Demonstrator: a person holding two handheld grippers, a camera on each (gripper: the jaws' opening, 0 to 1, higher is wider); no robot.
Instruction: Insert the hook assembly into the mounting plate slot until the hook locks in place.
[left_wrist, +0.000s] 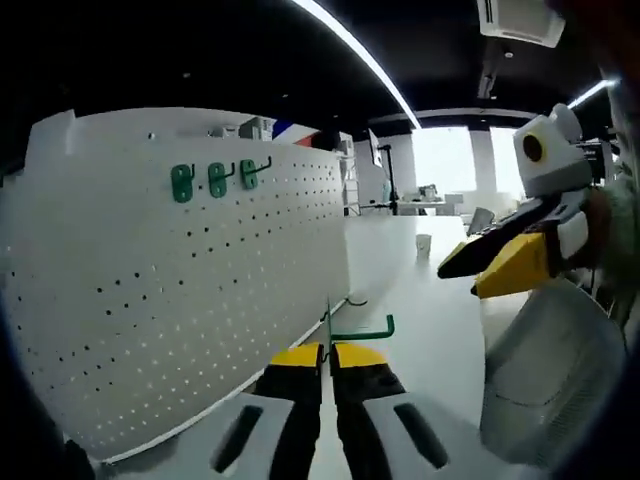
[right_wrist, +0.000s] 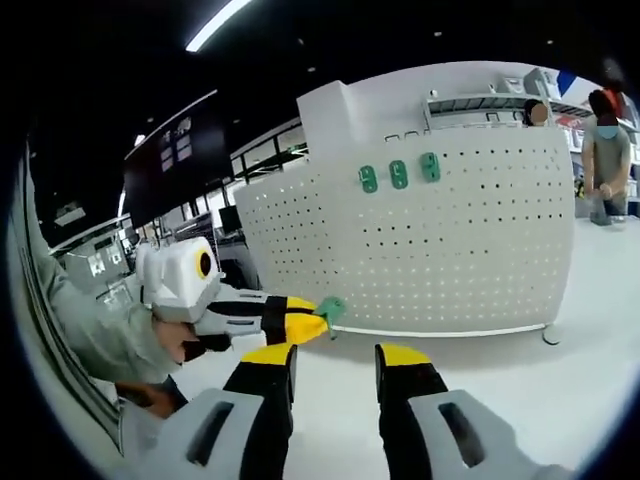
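In the left gripper view, the white pegboard stands upright on the bench, filling the 9 o'clock side. Three green hooks already sit in a row near its top, at about 10 o'clock. At 6 o'clock the left tongs are pinched shut on a fourth green hook, its bent arm pointing toward 3 o'clock, still well apart from the board. In the right gripper view, the right tongs stand spread with nothing between them. By my reading three hooks are seated; what remains is carrying the held one up to a free slot beside them and pressing until it locks.
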